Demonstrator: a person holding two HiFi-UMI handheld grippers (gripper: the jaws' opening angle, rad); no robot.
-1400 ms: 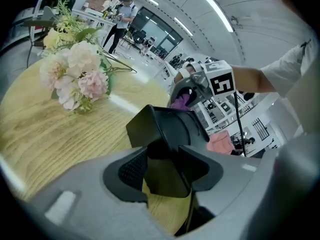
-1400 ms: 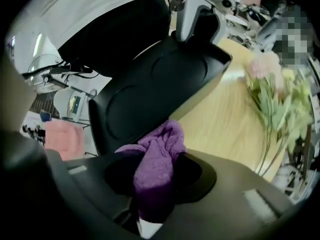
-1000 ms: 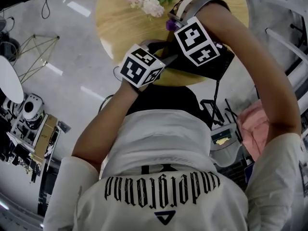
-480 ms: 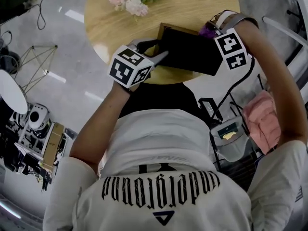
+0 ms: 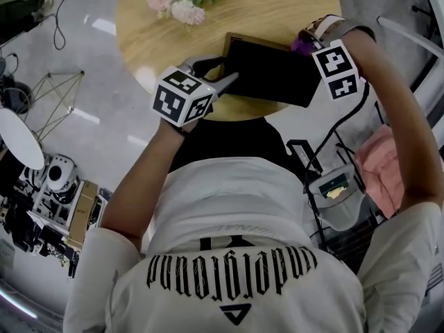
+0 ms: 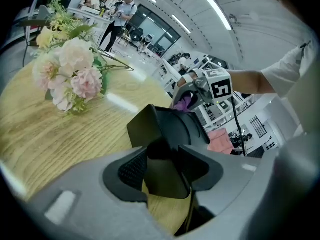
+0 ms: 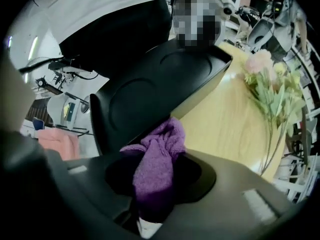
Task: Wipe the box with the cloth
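While the left gripper (image 5: 216, 73) is clamped on a near corner of the black box (image 5: 270, 71), the right gripper (image 5: 307, 41) pinches a purple cloth (image 5: 300, 45) between its jaws and holds it at the box's far end. The box is at the near edge of the round wooden table (image 5: 166, 37). Its dark top faces up, with shallow round hollows pressed into it and a tan side beneath. Whether anything lies inside cannot be told.

In the left gripper view the box corner fills the gap between the jaws. In the right gripper view the cloth bunches out past the jaws, right by the box's edge.

A bunch of pale pink flowers (image 5: 182, 2) is on the table's far side, apart from the box. Round the table is a glossy grey floor (image 5: 118, 109). A wire-frame stand (image 5: 48, 82) is at the left and pink fabric (image 5: 385, 172) on a rack at the right. The left gripper view shows a long hall with light strips (image 6: 215, 6) on its curved ceiling.
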